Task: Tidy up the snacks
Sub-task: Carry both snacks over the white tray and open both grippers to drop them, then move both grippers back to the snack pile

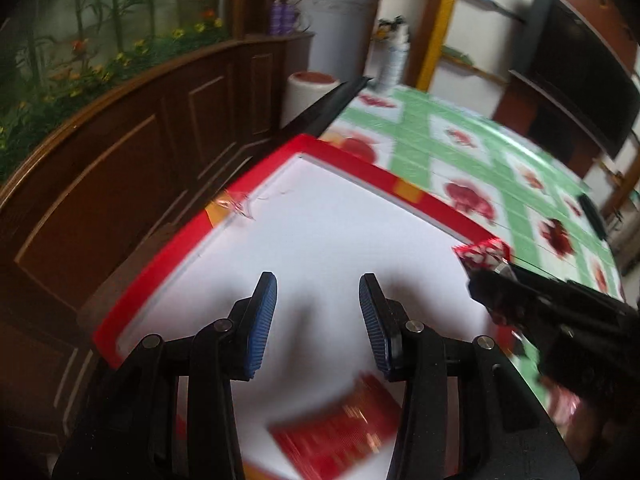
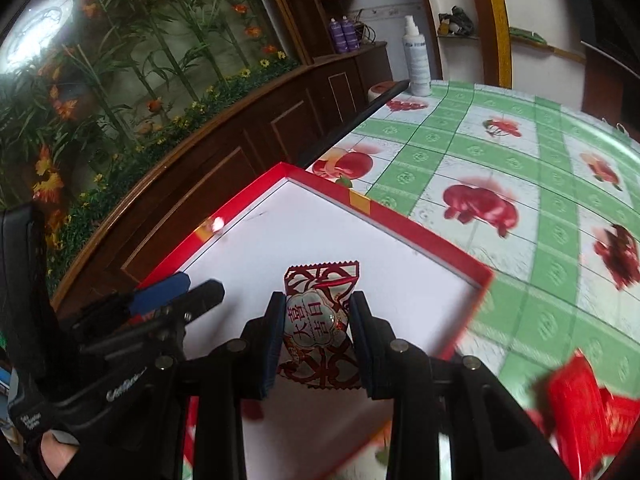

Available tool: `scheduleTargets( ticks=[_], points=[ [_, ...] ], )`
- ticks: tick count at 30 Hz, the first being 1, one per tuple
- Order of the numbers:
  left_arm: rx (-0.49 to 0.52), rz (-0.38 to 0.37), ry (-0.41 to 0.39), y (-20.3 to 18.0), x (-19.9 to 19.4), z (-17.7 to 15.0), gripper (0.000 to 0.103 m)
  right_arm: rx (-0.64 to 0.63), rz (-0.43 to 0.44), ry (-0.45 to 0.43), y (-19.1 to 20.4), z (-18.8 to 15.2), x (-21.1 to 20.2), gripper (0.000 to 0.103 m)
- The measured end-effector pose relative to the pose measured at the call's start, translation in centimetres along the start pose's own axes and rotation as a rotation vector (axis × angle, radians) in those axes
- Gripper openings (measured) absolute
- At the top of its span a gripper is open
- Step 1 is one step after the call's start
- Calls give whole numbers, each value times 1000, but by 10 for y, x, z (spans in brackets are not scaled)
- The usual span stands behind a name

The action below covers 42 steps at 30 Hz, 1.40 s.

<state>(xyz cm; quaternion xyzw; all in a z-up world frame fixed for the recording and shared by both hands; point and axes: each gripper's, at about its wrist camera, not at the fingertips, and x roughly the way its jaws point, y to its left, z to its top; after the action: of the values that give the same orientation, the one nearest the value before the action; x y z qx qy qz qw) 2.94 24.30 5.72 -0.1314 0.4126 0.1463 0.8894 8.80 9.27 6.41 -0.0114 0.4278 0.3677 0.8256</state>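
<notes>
A red-rimmed box with a white floor [image 1: 320, 216] lies on the table; it also shows in the right wrist view [image 2: 304, 232]. My left gripper [image 1: 318, 296] is open and empty above the box floor, with a red snack packet [image 1: 340, 432] lying in the box below it. My right gripper [image 2: 316, 312] is shut on a red-and-white candy packet [image 2: 320, 320] and holds it over the box. In the left wrist view the right gripper [image 1: 492, 280] comes in from the right with that packet [image 1: 482, 252].
The table carries a green-and-white fruit-print cloth [image 2: 500, 160]. Red snack packets [image 2: 580, 404] lie on the cloth right of the box. A white spray bottle [image 2: 416, 56] stands at the far table edge. A dark wooden cabinet [image 2: 200, 168] runs along the left.
</notes>
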Motion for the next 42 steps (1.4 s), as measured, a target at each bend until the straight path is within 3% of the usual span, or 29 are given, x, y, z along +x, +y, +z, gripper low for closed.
scheduleTargets(
  ticks=[9,20,21,23,27,32,35,37,42],
  points=[
    [-22,15,37,14,21,4,43,-9,4,88,0,3,48,35],
    [-26,19,29,13,17,-4,43,-34,-4,108,13,-29,41,38],
    [-27,16,28,12,15,-5,43,-31,-6,102,13,-30,39,39],
    [-43,12,23,13,10,-7,43,-10,7,90,12,-31,33,55],
    [-50,-9,18,12,2,-12,43,7,16,44,11,-36,8,64],
    [-4,-7,27,-3,-7,-21,43,17,0,-35,6,-50,-31,85],
    [-23,-33,36,-6,-14,-27,53,40,-10,-75,0,-58,-53,92],
    [-18,-34,21,-10,-21,-31,66,54,-4,-93,-6,-62,-66,96],
    [14,-45,18,-22,-33,-39,67,112,-5,-123,-24,-70,-91,102]
  ],
)
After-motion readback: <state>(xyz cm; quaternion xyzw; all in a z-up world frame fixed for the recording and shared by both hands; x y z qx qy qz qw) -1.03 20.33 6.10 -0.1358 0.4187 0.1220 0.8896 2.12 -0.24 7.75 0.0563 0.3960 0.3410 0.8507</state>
